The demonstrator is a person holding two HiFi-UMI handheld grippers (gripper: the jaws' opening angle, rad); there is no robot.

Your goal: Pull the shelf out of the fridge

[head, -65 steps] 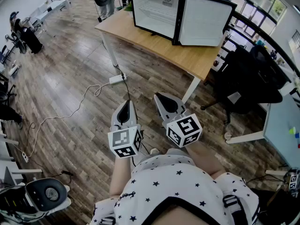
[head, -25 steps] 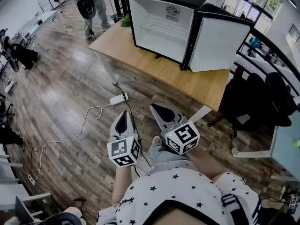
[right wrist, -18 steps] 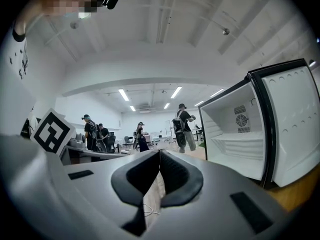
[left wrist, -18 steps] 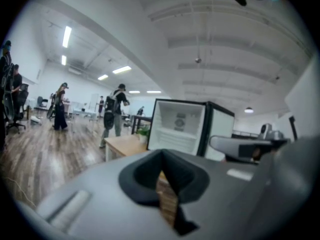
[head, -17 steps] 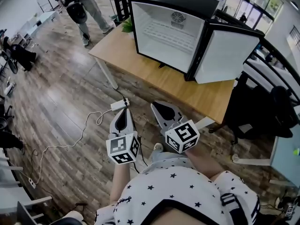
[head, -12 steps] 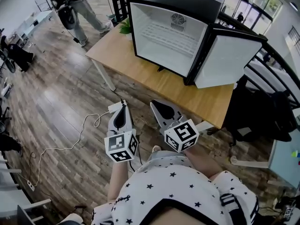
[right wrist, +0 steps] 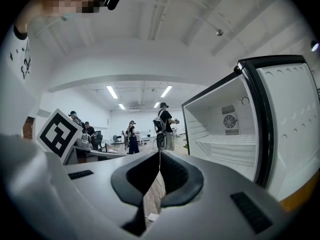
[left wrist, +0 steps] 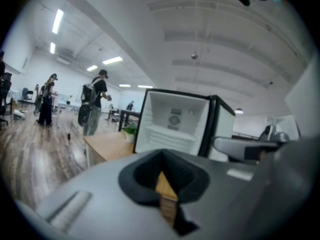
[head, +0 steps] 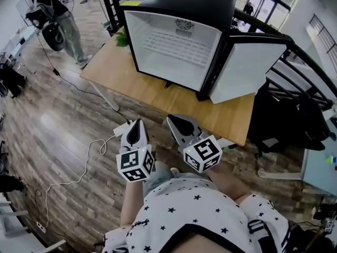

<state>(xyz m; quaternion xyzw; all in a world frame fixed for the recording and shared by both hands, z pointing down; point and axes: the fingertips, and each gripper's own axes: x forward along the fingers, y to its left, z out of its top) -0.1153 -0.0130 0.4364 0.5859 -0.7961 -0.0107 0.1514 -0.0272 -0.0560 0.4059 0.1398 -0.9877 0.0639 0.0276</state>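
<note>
A small black fridge [head: 181,4] stands on a wooden table [head: 158,96], its door [head: 245,70] swung open to the right. A white wire shelf [head: 171,45] sits across its white inside, also visible in the left gripper view [left wrist: 167,133] and the right gripper view [right wrist: 230,144]. My left gripper [head: 138,122] and right gripper [head: 171,118] hover side by side over the floor, short of the table's near edge, pointing at the fridge. Both are shut with nothing between the jaws, as the left gripper [left wrist: 161,155] and right gripper [right wrist: 160,152] show in their own views.
A power strip [head: 122,128] with a white cable lies on the wood floor by the left gripper. A person with a backpack [head: 52,20] stands at the far left. A black office chair [head: 295,120] is right of the table. A plant [head: 122,38] sits beside the fridge.
The fridge and table have come nearer and fill more of the head view. Both grippers keep their pose and stay shut. The person in the background has moved left.
</note>
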